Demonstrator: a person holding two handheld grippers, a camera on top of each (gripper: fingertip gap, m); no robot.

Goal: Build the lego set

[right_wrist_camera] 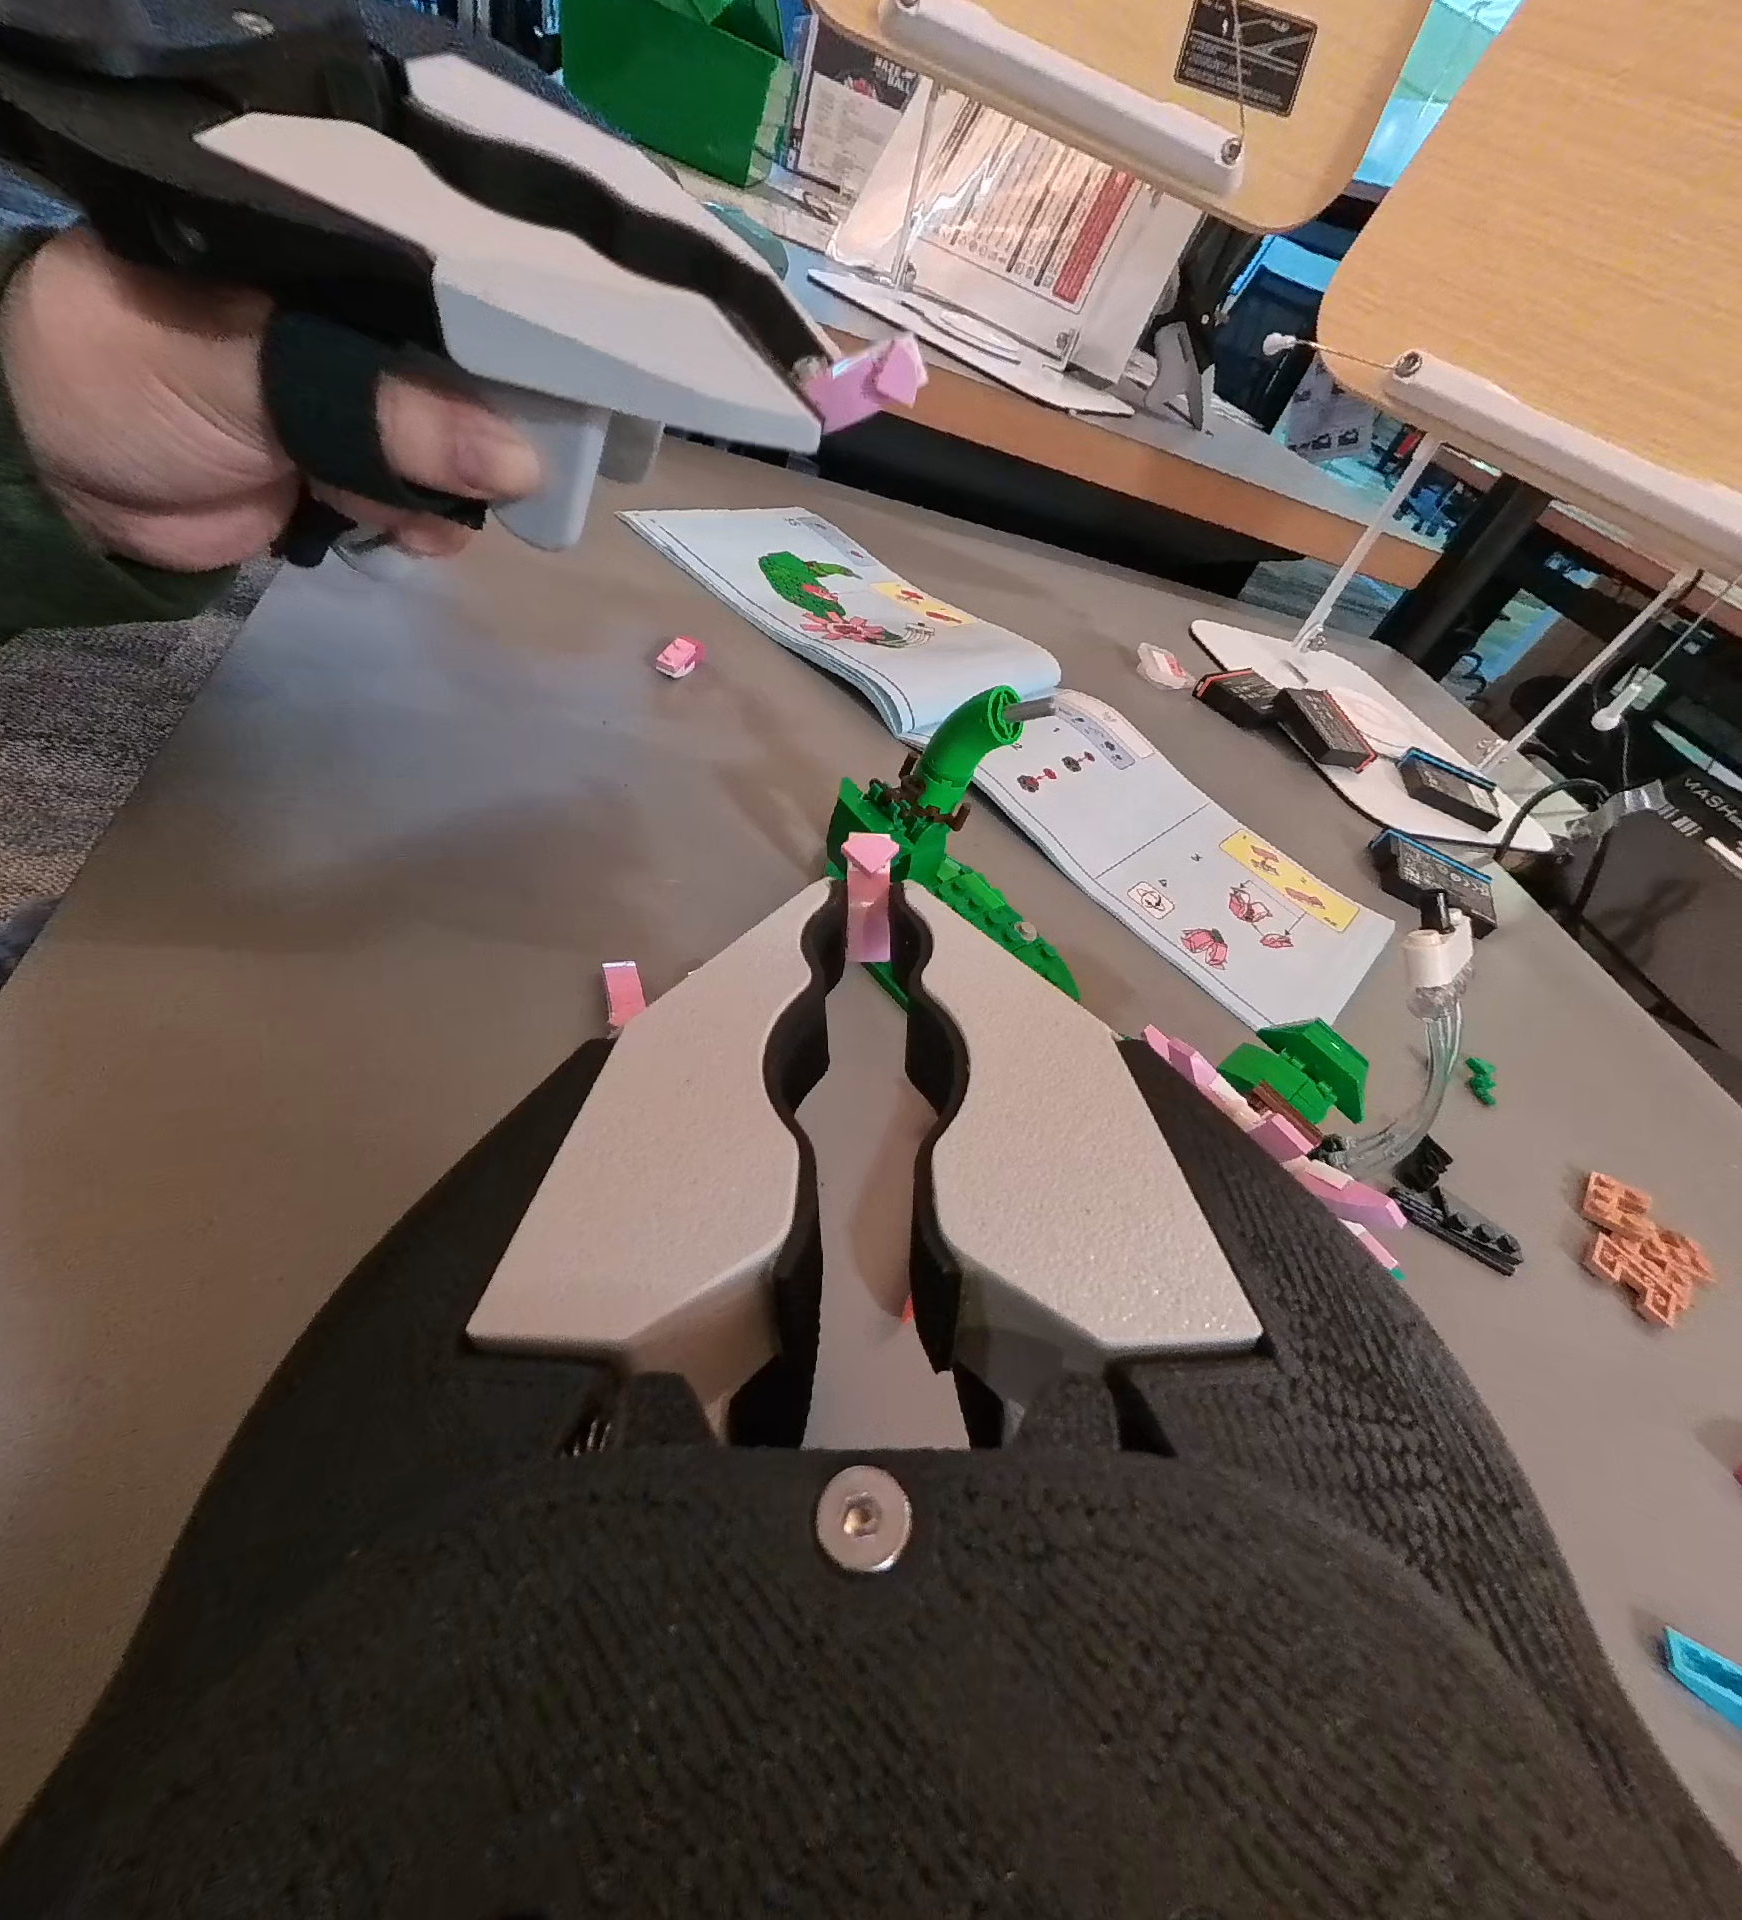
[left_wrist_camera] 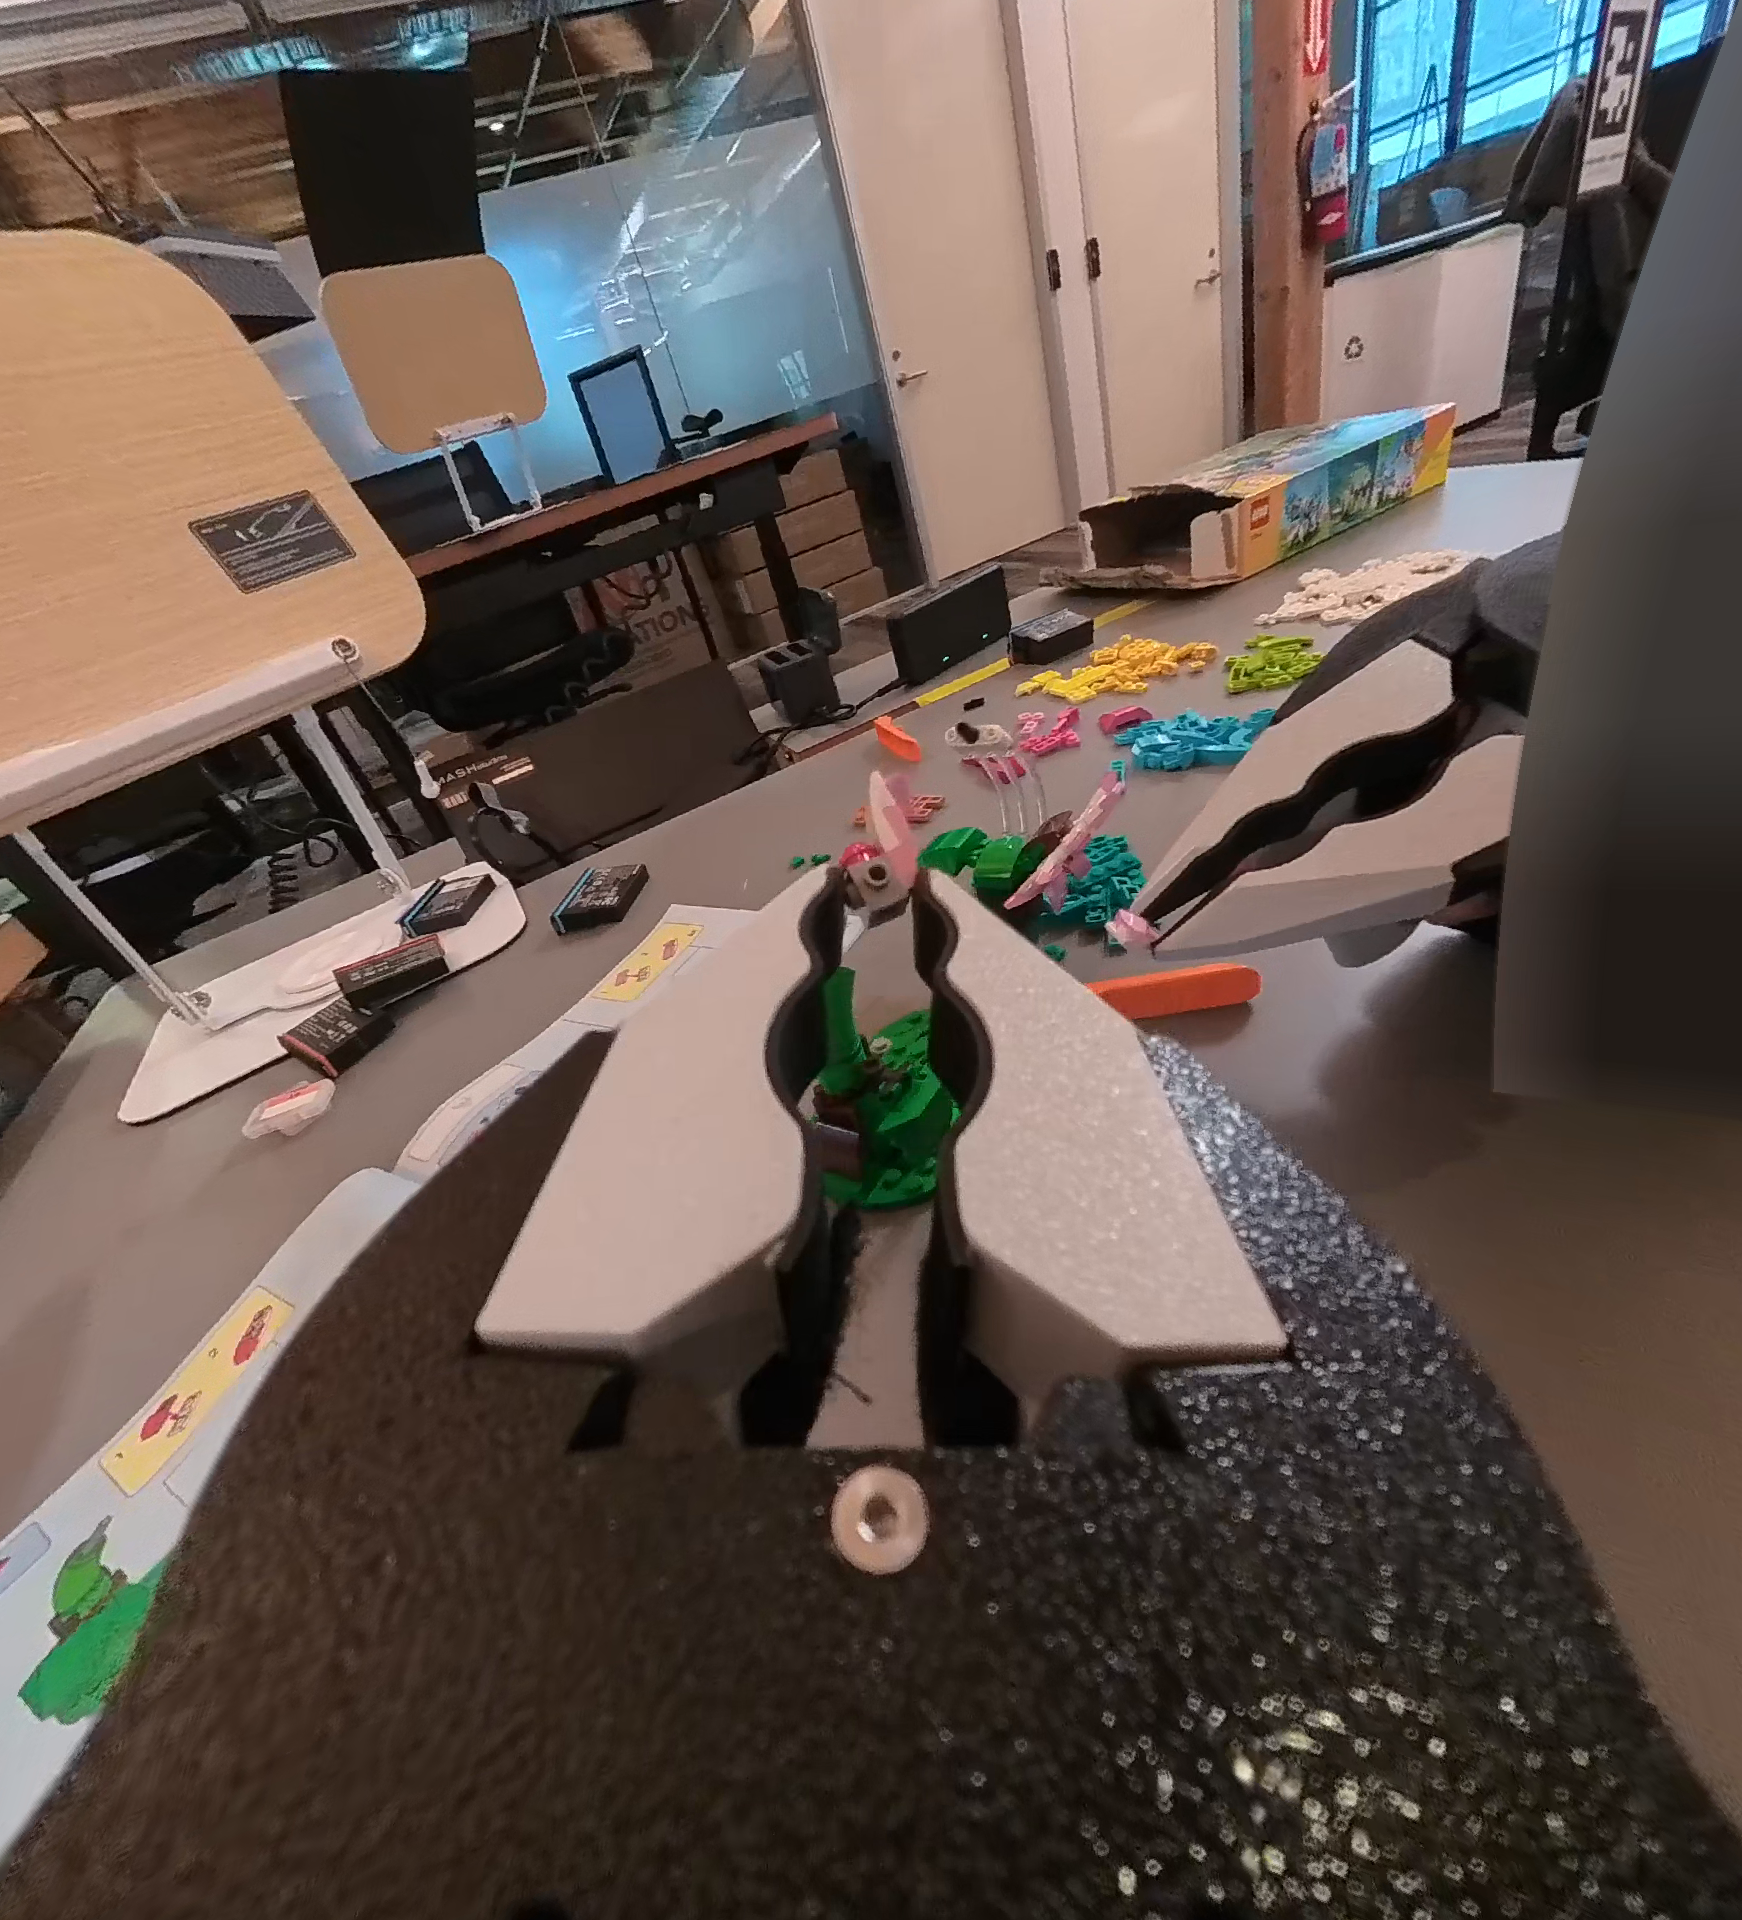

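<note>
My left gripper [left_wrist_camera: 877,883] is shut on a small grey-and-pink flower piece [left_wrist_camera: 893,831] and holds it above the table. The green stem build [left_wrist_camera: 877,1112] shows through the gap between its fingers. My right gripper [right_wrist_camera: 865,891] is shut on a thin pink petal piece [right_wrist_camera: 865,920], just in front of the green stem build [right_wrist_camera: 955,769] standing on the table. The left gripper also shows in the right wrist view [right_wrist_camera: 825,390], raised at upper left with its pink piece [right_wrist_camera: 867,379]. The right gripper also shows in the left wrist view [left_wrist_camera: 1158,930], its pink piece [left_wrist_camera: 1129,928] at the tips.
An open instruction booklet [right_wrist_camera: 950,644] lies behind the build. Sorted brick piles, yellow [left_wrist_camera: 1127,665], lime [left_wrist_camera: 1272,660], teal [left_wrist_camera: 1199,732] and white [left_wrist_camera: 1366,587], lie far right by the set's box [left_wrist_camera: 1314,499]. An orange brick separator [left_wrist_camera: 1179,987], a pink flower subassembly [right_wrist_camera: 1293,1153] and peach pieces [right_wrist_camera: 1646,1247] lie nearby. The gap from one gripper's tips to the other's is roughly 9 centimetres.
</note>
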